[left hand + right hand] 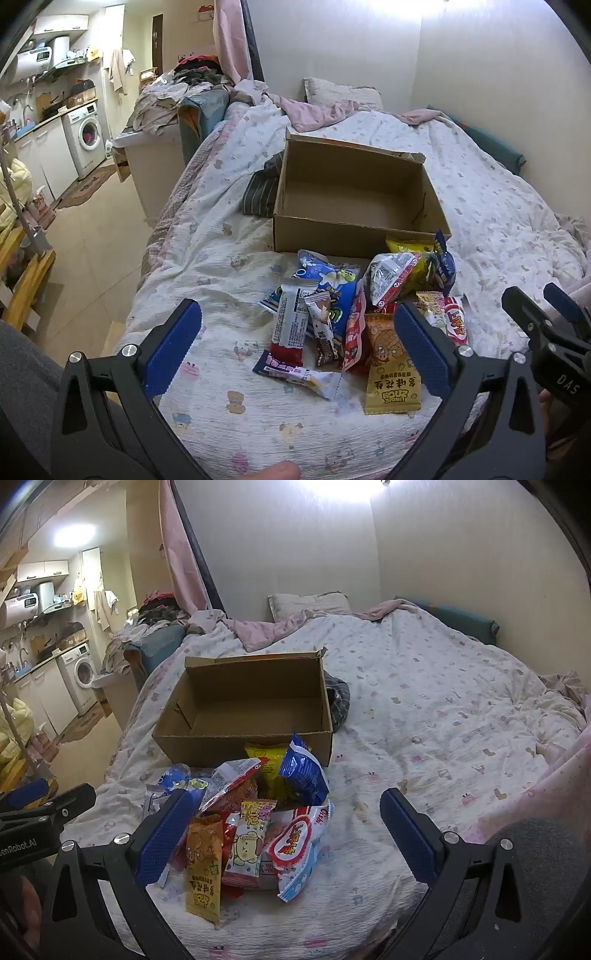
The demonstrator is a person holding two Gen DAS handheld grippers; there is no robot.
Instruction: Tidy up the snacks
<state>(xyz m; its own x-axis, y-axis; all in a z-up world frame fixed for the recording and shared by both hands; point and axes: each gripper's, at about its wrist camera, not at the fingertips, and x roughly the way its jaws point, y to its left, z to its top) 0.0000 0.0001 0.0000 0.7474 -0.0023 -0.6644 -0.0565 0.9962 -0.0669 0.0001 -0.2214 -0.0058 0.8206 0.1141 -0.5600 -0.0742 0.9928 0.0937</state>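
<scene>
a heap of snack packets [364,314] lies on the patterned bed quilt [229,258], just in front of an open cardboard box [351,195] whose inside shows only bare cardboard; the nearest packets, a yellow one [267,762] and a dark blue one [303,771], lean against the box's front wall, in the right wrist view. the left gripper [297,347] hangs over the near side of the heap with its jaws spread wide and nothing between them but air; its blue-padded right finger sits over the edge of an orange packet with a cartoon figure [391,369], though contact cannot be judged. the right gripper [284,834] is likewise wide apart and holding nothing, its left finger beside the same orange packet [205,864], with a white and red packet [295,845] lying between the fingers on the quilt. a dark striped cloth [260,188] lies against the box's far side. beyond the bed stand a pillow [308,603], a pink curtain [181,554] and a washing machine [86,138]
</scene>
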